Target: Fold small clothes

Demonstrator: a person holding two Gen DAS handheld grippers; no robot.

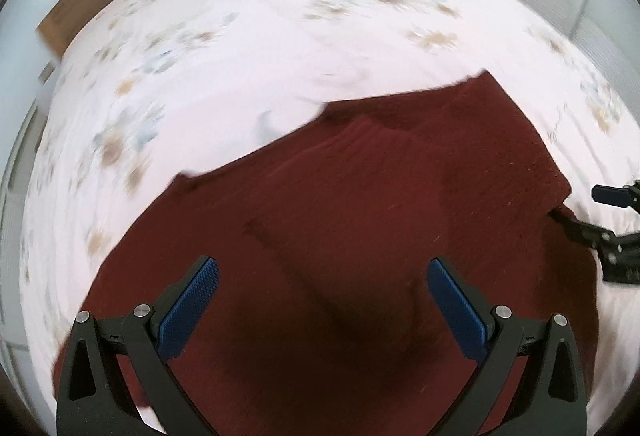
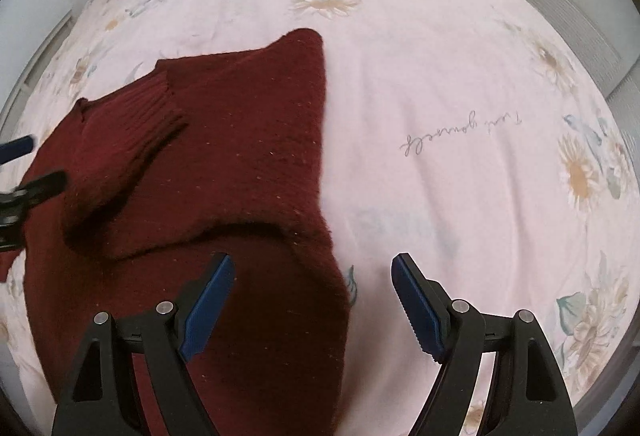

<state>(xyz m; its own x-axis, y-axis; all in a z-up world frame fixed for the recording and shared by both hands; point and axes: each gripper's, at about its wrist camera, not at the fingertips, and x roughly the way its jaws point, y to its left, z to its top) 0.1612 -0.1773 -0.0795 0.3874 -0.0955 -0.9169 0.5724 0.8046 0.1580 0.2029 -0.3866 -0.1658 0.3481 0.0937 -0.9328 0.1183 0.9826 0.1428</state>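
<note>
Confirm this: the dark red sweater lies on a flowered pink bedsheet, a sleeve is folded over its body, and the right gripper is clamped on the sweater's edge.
One thing is wrong. The right gripper is not clamped on anything: the right wrist view shows its fingers apart and clear of the cloth, above the sweater's edge. The rest holds: the sweater lies on the flowered pink bedsheet with a sleeve folded over its body.

Bedsheet (image 2: 460, 96) right of sweater (image 2: 224, 140) bare, passable; folded sleeve (image 2: 132, 140) raised on sweater.
</note>
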